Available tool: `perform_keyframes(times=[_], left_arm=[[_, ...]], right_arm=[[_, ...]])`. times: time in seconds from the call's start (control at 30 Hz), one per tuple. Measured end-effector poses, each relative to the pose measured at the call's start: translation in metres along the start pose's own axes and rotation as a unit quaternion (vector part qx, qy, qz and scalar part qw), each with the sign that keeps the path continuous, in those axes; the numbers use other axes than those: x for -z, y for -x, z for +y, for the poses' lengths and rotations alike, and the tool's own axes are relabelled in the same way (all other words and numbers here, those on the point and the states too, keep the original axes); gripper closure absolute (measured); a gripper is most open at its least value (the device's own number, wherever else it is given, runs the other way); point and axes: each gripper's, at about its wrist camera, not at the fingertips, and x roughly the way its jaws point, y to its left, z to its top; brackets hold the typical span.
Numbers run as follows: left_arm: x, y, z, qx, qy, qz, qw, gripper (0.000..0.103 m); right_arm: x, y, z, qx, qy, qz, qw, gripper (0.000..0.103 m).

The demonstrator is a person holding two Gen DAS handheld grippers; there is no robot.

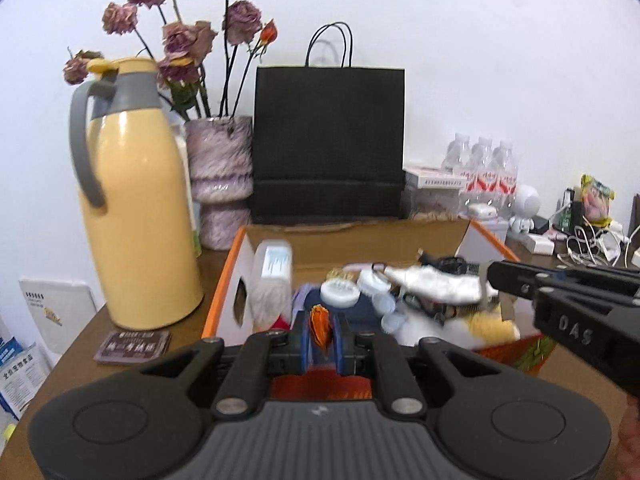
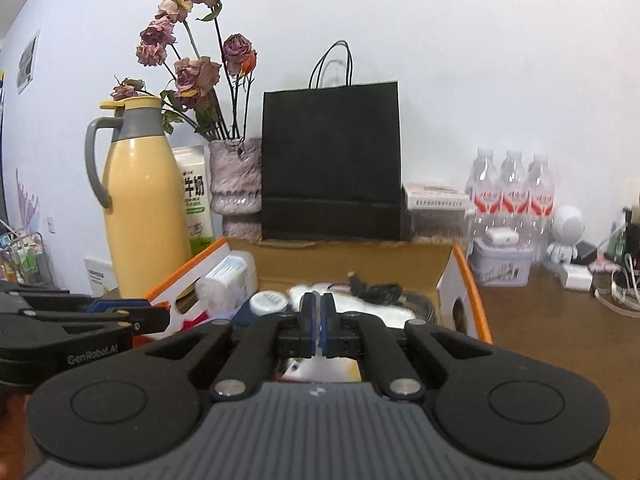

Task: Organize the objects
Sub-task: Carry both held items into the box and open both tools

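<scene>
The left hand-held gripper (image 1: 321,330) is hovering over the cardboard box (image 1: 360,240) on the tabletop (image 1: 80,344), its jaws clamped on a small orange item (image 1: 320,326). The right hand-held gripper (image 2: 318,326) is pinching something thin and white, which I judge to be the white packet (image 1: 436,284). The box is already holding lids, a bottle and cables; the yellow thermos (image 1: 136,200) and black bag (image 1: 328,140) are standing outside it, so sorting seems partway.

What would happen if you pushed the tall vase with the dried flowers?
The vase would probably tip: it looks tall, narrows toward its base, and long flower stems rise high above it. It likely breaks if it falls.
</scene>
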Motion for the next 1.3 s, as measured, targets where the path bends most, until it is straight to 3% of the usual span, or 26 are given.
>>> perform_keyframes(times=[0.57, 1.13, 1.17, 1.2, 1.27, 1.3], left_arm=[[-0.035, -0.07, -0.015, -0.007, -0.001, -0.017, 0.9998, 0.092], [-0.04, -0.122, -0.012, -0.013, -0.031, -0.011, 0.9994, 0.09], [-0.04, -0.122, -0.013, -0.011, -0.031, -0.012, 0.9994, 0.089], [-0.04, -0.121, -0.014, -0.012, -0.032, -0.013, 0.9993, 0.08], [-0.039, -0.12, -0.014, -0.008, -0.031, -0.016, 0.9994, 0.063], [-0.039, -0.119, -0.014, -0.007, -0.027, -0.017, 0.9995, 0.051]], right_arm=[[-0.021, -0.061, -0.015, 0.006, 0.06, -0.033, 0.998, 0.1], [-0.008, -0.102, -0.032, 0.005, 0.079, 0.019, 0.997, 0.097], [-0.008, -0.102, -0.033, 0.007, 0.079, 0.019, 0.997, 0.096], [-0.009, -0.101, -0.034, 0.008, 0.075, 0.018, 0.997, 0.09], [-0.01, -0.1, -0.036, 0.017, 0.069, 0.015, 0.997, 0.066], [-0.01, -0.099, -0.036, 0.021, 0.07, 0.012, 0.997, 0.049]])
